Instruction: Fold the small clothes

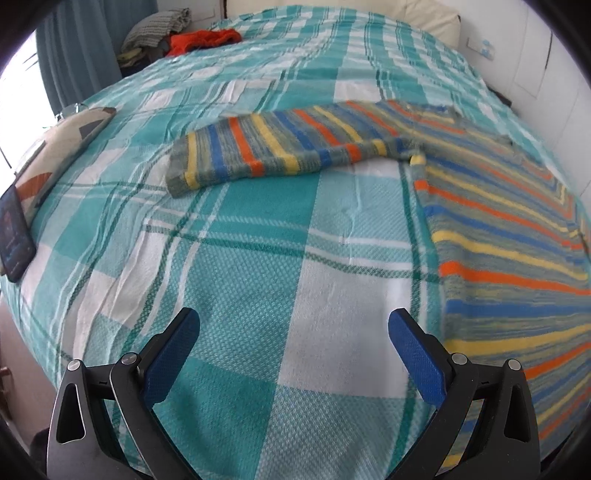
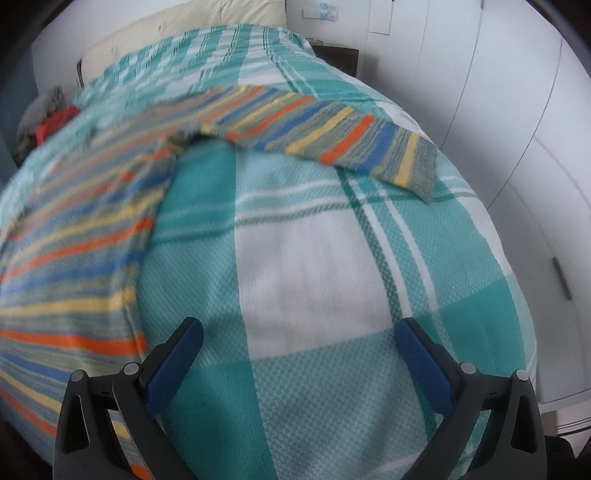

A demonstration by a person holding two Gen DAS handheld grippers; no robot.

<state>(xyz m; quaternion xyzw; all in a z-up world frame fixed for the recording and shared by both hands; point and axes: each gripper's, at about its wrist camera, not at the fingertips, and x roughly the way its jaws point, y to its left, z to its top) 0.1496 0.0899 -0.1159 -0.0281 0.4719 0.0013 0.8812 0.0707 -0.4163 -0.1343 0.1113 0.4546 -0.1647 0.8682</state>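
Observation:
A striped knitted sweater (image 1: 509, 236) in blue, orange, yellow and grey lies spread flat on the bed. In the left wrist view its body fills the right side and one sleeve (image 1: 273, 147) stretches out to the left. In the right wrist view the sweater body (image 2: 74, 236) is at the left and the other sleeve (image 2: 332, 133) reaches right. My left gripper (image 1: 293, 325) is open above the bedspread, just left of the sweater's hem. My right gripper (image 2: 299, 334) is open too, just right of the hem. Neither holds anything.
A teal and white checked bedspread (image 1: 258, 258) covers the bed. A phone (image 1: 14, 232) and a patterned cushion (image 1: 62, 147) lie at its left edge. Red clothing (image 1: 203, 40) and a pile of clothes (image 1: 155, 29) sit at the far left corner. White wardrobe doors (image 2: 517, 147) stand at the right.

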